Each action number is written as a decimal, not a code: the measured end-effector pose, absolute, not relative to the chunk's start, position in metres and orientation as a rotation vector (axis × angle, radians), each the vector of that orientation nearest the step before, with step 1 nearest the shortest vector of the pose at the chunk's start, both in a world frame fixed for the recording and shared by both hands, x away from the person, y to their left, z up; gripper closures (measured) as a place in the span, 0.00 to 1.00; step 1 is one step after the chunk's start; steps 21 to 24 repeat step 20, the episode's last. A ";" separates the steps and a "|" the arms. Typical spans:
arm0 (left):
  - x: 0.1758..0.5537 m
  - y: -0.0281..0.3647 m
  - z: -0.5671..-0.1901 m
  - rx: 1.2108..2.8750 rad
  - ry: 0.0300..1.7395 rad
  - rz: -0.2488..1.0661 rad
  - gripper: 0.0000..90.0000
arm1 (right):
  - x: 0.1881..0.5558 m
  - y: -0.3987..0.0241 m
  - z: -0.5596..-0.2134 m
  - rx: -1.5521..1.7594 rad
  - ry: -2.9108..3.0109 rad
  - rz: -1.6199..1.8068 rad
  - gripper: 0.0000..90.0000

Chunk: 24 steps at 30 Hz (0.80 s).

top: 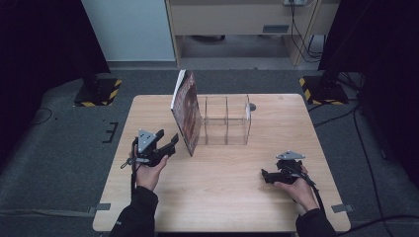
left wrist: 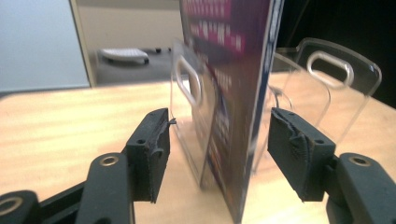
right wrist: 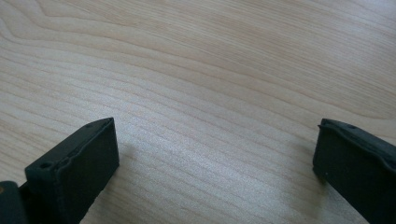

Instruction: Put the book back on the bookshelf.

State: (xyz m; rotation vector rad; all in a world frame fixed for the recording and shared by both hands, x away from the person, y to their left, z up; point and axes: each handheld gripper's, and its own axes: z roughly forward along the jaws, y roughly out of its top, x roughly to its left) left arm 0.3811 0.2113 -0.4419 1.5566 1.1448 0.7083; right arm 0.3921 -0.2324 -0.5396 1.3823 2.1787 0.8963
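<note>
- While the book (top: 187, 112) stands upright on its lower edge at the left end of the clear divided rack (top: 227, 120), leaning against or resting in its first slot, the left claw (top: 170, 141) sits just short of it, pointing at its near corner.
- From the left gripper view, the book's near edge (left wrist: 243, 116) lies between the two black pads (left wrist: 152, 156), closer to the right-hand one; neither pad touches it, so the left claw is apart and holds nothing.
- Judged from this, the step in hand is either a release of the book after seating it in the rack, or an approach to take it; the pictures alone do not settle which.
- If the aim is to grip, the next move calls for easing forward so the pads straddle the cover, then closing gently, since a tall thin book could tip or slide along the rack wall.
- If the aim is to let go, the next move calls for drawing straight back without brushing the cover.
- Left hand pose: the forearm comes up from the bench's near edge, hand wrapped round the handle, claw held roughly level and angled toward the book, grey plate on top.
- Right claw (top: 267, 175) rests low over bare bench (top: 227, 197), well apart from book and rack, pointing leftward; its pads (right wrist: 79, 168) stand wide apart with nothing but wood grain between them.
</note>
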 end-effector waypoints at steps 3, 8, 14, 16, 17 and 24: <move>0.373 0.213 -0.453 1.601 1.139 0.675 0.40 | 0.392 -0.232 -0.540 1.387 2.174 0.898 0.01; 0.359 0.215 -0.475 1.692 1.128 0.613 0.37 | 0.392 -0.232 -0.540 1.388 2.172 0.897 0.01; 0.354 0.218 -0.496 1.824 1.152 0.542 0.34 | 0.391 -0.232 -0.540 1.384 2.173 0.895 0.01; 0.356 0.220 -0.501 1.859 1.159 0.537 0.32 | 0.391 -0.232 -0.540 1.385 2.173 0.895 0.01; 0.357 0.220 -0.503 1.875 1.160 0.532 0.31 | 0.391 -0.232 -0.540 1.385 2.172 0.894 0.01; 0.362 0.225 -0.511 1.922 1.176 0.532 0.31 | 0.391 -0.232 -0.540 1.386 2.171 0.894 0.01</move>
